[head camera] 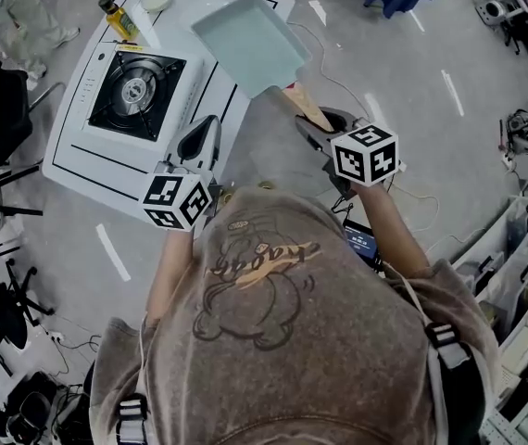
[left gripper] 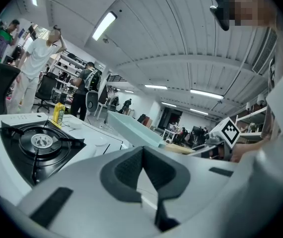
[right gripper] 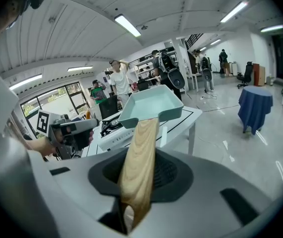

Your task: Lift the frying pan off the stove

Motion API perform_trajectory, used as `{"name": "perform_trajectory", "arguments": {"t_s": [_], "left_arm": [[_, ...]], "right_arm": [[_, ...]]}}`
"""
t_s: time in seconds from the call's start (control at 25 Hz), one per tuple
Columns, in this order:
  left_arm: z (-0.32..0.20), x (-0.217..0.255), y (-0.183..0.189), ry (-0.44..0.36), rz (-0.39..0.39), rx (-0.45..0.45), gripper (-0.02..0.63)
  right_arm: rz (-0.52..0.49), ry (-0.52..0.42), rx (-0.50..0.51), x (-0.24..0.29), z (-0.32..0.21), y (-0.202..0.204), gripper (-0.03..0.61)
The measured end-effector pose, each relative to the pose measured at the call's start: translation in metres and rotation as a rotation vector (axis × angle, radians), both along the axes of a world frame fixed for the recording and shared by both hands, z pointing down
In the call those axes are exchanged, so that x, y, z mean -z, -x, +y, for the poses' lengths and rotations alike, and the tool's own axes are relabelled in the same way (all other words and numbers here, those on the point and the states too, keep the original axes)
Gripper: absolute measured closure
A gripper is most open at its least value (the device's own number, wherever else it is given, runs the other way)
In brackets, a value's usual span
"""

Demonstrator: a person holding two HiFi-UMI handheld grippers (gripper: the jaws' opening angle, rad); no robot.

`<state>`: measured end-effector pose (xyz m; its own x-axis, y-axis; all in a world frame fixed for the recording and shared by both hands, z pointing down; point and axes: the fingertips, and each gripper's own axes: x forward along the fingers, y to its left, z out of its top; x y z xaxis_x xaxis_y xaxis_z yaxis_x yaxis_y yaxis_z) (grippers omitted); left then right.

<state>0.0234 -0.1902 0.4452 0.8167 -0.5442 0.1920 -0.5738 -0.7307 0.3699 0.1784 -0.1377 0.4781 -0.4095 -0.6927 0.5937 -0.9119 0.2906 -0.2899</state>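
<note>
- Clamped the right gripper (right gripper: pixel 139 182) on the wooden handle (right gripper: pixel 140 157) of the frying pan (right gripper: pixel 151 104), with pads pressed on both sides of the wood.
- Held the pan straight out past those jaws' tips, up in the air, open side up and roughly level.
- Carried nothing visible inside the pale teal, square pan.
- Left the handle's near end poking back behind the pads, toward the camera.
- Placed the stove (head camera: pixel 137 89) beyond and to the left of the right jaws, below the pan and well apart from it, with a bare burner.
- Hung the pan over the far right part of the white table (head camera: pixel 71 167), seen from the head view.
- Pressed the left gripper (left gripper: pixel 142 170) shut, pads together at the tips, with nothing between them.
- Pointed the left jaws over the table's near edge, with the stove ahead and to their left.
- Showed the pan ahead of the left jaws and slightly right, higher than the tabletop.
- Stood a yellow bottle (head camera: pixel 116 15) past the stove, far beyond both pairs of jaws.
</note>
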Motion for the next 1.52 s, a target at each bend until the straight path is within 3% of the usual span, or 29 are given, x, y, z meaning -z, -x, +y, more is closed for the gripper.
{"name": "perform_trajectory", "arguments": {"t_s": [1.0,1.52], "left_arm": [[0.001,0.002,-0.005,-0.048,-0.015,0.003,0.607],[0.005,0.002,-0.007,-0.044,-0.007,0.007,0.607]], "right_arm": [[-0.02,0.075,0.046,-0.029,0.012,0.003,0.482],[0.022,0.078,0.072,-0.025,0.009,-0.004,0.482]]}}
